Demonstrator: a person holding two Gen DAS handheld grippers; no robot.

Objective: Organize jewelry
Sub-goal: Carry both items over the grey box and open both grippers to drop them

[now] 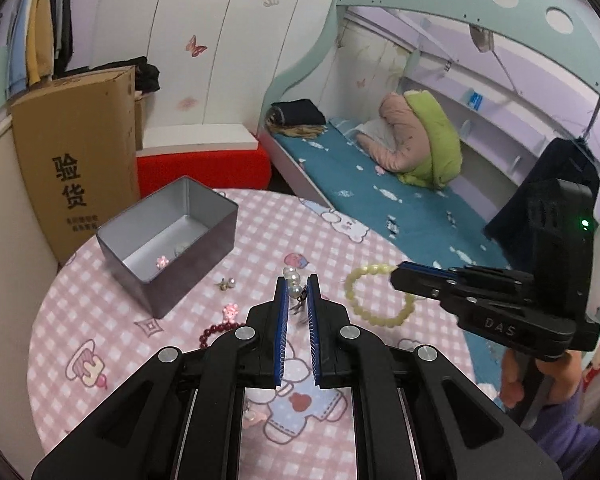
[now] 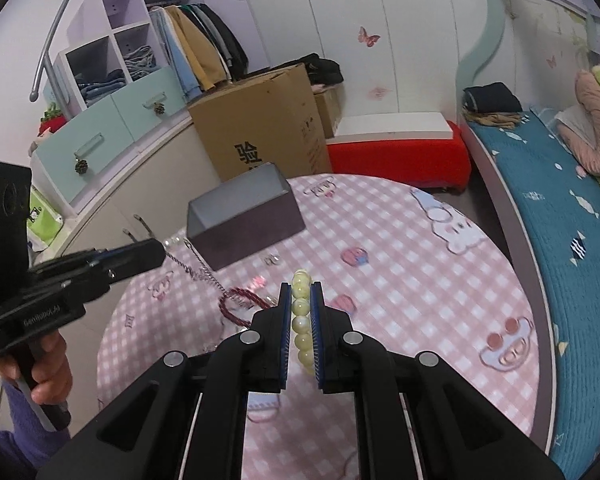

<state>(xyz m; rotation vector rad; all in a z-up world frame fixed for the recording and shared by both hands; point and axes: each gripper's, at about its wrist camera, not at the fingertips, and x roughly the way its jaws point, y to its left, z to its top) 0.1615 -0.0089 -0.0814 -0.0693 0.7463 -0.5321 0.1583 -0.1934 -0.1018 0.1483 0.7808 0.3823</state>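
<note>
2 grippers carry jewelry above the round table (image 2: 400, 264) with its pink checked cloth. We see the open metal tin (image 1: 168, 240) standing on that cloth; stiff and light, it holds a pink flower piece and something pale we cannot identify. Our right gripper (image 2: 301, 320) is clamped narrow on the pale yellow bead bracelet (image 1: 376, 304), which hangs as a limp loop; the beads are hard and smooth, so we judge that gripping across 2 or 3 beads is safest. Our left gripper (image 1: 298, 296) pinches a pearl-and-chain necklace (image 2: 192, 260) near its pearls (image 1: 294, 284); the fine chain trails down to the cloth and could snag. A dark red bead bracelet (image 2: 240, 304) lies partly hidden behind the fingers, and a small pearl earring (image 1: 227, 284) is too tiny to make out.
</note>
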